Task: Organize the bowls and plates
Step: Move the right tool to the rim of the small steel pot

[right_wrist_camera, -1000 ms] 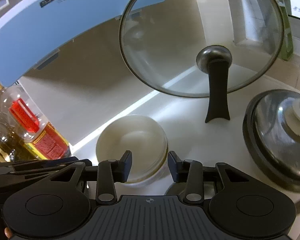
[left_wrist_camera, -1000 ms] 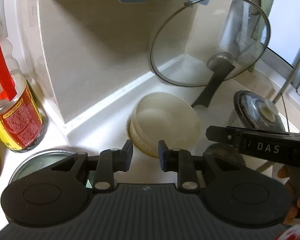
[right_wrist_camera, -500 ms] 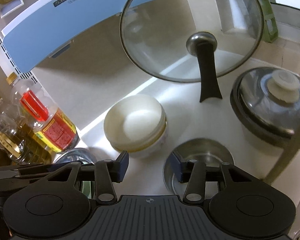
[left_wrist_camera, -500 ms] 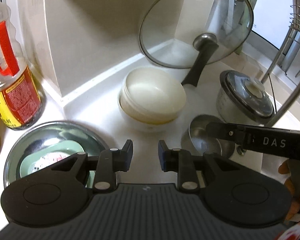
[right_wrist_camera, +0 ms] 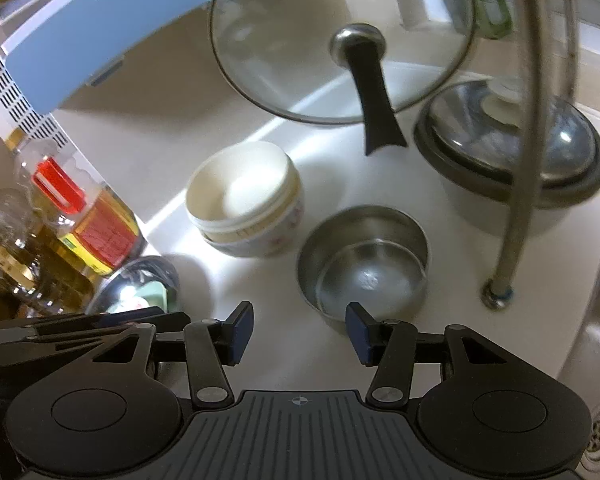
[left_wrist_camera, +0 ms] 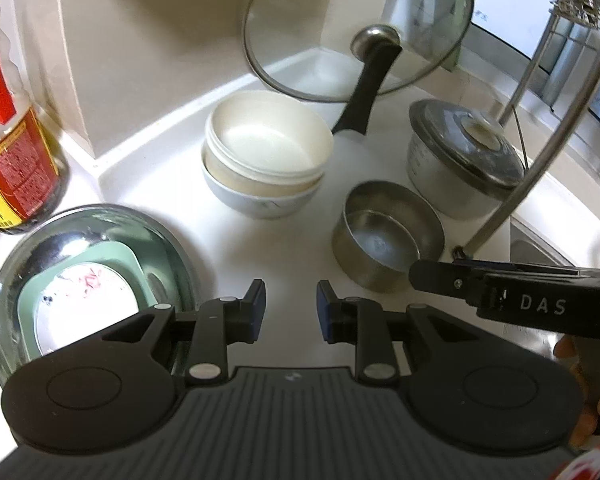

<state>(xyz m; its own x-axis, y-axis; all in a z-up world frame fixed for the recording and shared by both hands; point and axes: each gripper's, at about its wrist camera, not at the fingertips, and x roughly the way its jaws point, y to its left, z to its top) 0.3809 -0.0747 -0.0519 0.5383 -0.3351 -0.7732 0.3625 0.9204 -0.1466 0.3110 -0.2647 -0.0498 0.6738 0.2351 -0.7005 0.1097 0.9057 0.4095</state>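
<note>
A stack of cream bowls point(left_wrist_camera: 266, 156) point(right_wrist_camera: 244, 196) sits on the white counter near the back wall. Nested steel bowls point(left_wrist_camera: 386, 232) point(right_wrist_camera: 364, 264) stand to its right. A large steel bowl point(left_wrist_camera: 88, 276) point(right_wrist_camera: 136, 280) at the left holds a green dish and a white plate. My left gripper point(left_wrist_camera: 290, 312) is open and empty, above the counter in front of the cream bowls. My right gripper point(right_wrist_camera: 296, 332) is open and empty, just in front of the steel bowls; its body point(left_wrist_camera: 520, 300) shows in the left wrist view.
A glass lid point(left_wrist_camera: 356, 28) point(right_wrist_camera: 340, 36) with a black handle leans in the corner. A lidded steel pot point(left_wrist_camera: 460, 160) point(right_wrist_camera: 508, 148) stands at the right by a metal rack leg point(right_wrist_camera: 528, 140). Oil bottles point(left_wrist_camera: 8, 152) point(right_wrist_camera: 80, 208) stand at the left. A sink point(right_wrist_camera: 596, 360) lies at the right.
Both grippers have pulled back and up from the cream bowls, so more of the counter shows. The right gripper's jaws have opened wider.
</note>
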